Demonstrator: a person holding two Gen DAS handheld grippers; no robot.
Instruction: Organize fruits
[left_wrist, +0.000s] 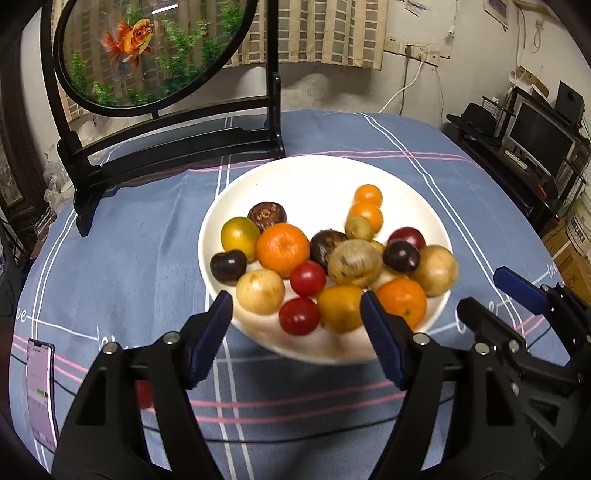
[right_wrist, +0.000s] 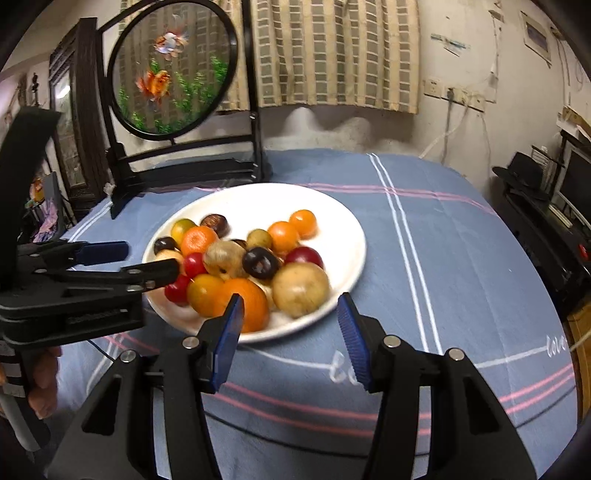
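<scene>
A white plate (left_wrist: 295, 177) sits mid-table, piled with mixed fruit: a large orange (left_wrist: 282, 249), red cherry tomatoes (left_wrist: 299, 316), dark plums (left_wrist: 228, 265), tan round fruits (left_wrist: 260, 291) and small oranges (left_wrist: 368, 195). My left gripper (left_wrist: 295, 301) hangs open over the plate's near rim, with nothing between its blue pads. It also shows from the side in the right wrist view, the left gripper (right_wrist: 147, 258) reaching over the plate's left edge. My right gripper (right_wrist: 291, 299) is open at the near rim of the plate (right_wrist: 332, 229), close to a tan fruit (right_wrist: 301, 290) and touching nothing.
A round goldfish screen (left_wrist: 147, 55) on a black stand rises behind the plate. A phone (left_wrist: 40, 384) lies at the cloth's left edge, and a black cable crosses the blue checked tablecloth (left_wrist: 424, 177). A monitor (left_wrist: 535, 136) and boxes stand off to the right.
</scene>
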